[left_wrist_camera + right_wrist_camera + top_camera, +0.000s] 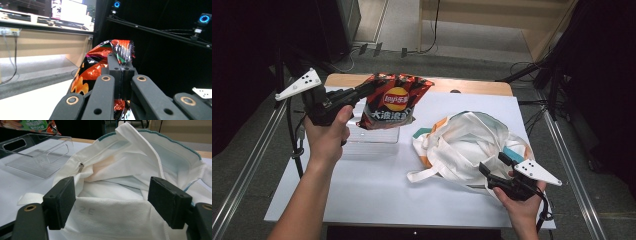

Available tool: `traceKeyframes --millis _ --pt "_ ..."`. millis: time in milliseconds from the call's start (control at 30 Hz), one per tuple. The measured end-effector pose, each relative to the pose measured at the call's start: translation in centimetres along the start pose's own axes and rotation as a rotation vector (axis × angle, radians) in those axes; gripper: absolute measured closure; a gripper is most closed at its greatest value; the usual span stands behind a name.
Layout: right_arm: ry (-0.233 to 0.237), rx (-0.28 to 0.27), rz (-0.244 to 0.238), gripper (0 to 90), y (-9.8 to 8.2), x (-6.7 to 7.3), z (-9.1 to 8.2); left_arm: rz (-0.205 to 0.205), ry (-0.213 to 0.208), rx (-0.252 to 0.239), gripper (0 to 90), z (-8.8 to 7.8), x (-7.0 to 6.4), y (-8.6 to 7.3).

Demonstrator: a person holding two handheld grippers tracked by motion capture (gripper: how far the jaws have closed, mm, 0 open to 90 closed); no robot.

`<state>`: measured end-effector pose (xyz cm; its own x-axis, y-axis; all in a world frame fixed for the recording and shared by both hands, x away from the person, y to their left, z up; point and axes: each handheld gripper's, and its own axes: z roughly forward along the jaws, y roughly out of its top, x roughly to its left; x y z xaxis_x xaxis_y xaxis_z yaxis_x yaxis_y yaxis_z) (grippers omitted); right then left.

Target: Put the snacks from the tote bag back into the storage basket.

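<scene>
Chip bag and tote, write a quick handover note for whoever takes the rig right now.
Left gripper: shut on the chip bag, held in the air over the clear tray.
Right gripper: jaws open, either side of the near edge of the white tote bag on the table; no grip.
Done: chips lifted.
Left: probably hold the tote open and put the chips inside.

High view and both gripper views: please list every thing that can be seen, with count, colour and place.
chip bag: one, red and orange, held above the table's far left.
clear tray: one, transparent, on the table under the chip bag.
cloth bag: one, white with teal trim, open, right of centre.
table: one, white top, wooden far edge.
left tongs: shut on the chip bag's top edge.
right tongs: open, at the cloth bag's near edge.
</scene>
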<state>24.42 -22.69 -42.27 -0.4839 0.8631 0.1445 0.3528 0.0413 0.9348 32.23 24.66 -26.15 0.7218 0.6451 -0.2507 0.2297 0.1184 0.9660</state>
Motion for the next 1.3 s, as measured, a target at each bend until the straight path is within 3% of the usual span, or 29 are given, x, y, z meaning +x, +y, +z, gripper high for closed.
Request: traceKeyframes --millis 500,600,700,1033,1100,1167,1267,1300 --pt "0.008 0.004 -0.009 21.3 -0.1 0.2 0.2 -0.014 0.05 -0.007 90.0 -3.0 3.1 -0.5" --pt "0.009 0.004 -0.006 21.4 -0.1 0.2 0.2 -0.015 0.059 0.009 90.0 -3.0 3.9 -1.4" --pt "0.007 0.007 -0.003 21.4 -0.2 0.3 0.2 -0.051 0.072 0.011 90.0 -3.1 4.8 -2.5" --pt "0.005 0.016 -0.004 21.7 -0.3 0.3 0.4 -0.124 0.112 0.083 89.0 -2.8 7.6 -6.2" --pt "0.005 0.017 -0.005 21.7 -0.3 0.3 0.4 -0.143 0.131 0.068 82.1 -3.0 8.1 -6.9" --pt "0.003 0.02 -0.001 21.8 -0.4 0.3 0.4 -0.13 0.202 0.073 67.0 -3.1 8.1 -7.2" --pt "0.004 0.023 0.003 21.8 -0.4 0.3 0.5 -0.145 0.242 0.069 49.4 -3.3 8.0 -7.9" --pt "0.005 0.022 0.002 21.8 -0.4 0.3 0.5 -0.15 0.281 0.082 44.2 -3.2 8.0 -8.4"
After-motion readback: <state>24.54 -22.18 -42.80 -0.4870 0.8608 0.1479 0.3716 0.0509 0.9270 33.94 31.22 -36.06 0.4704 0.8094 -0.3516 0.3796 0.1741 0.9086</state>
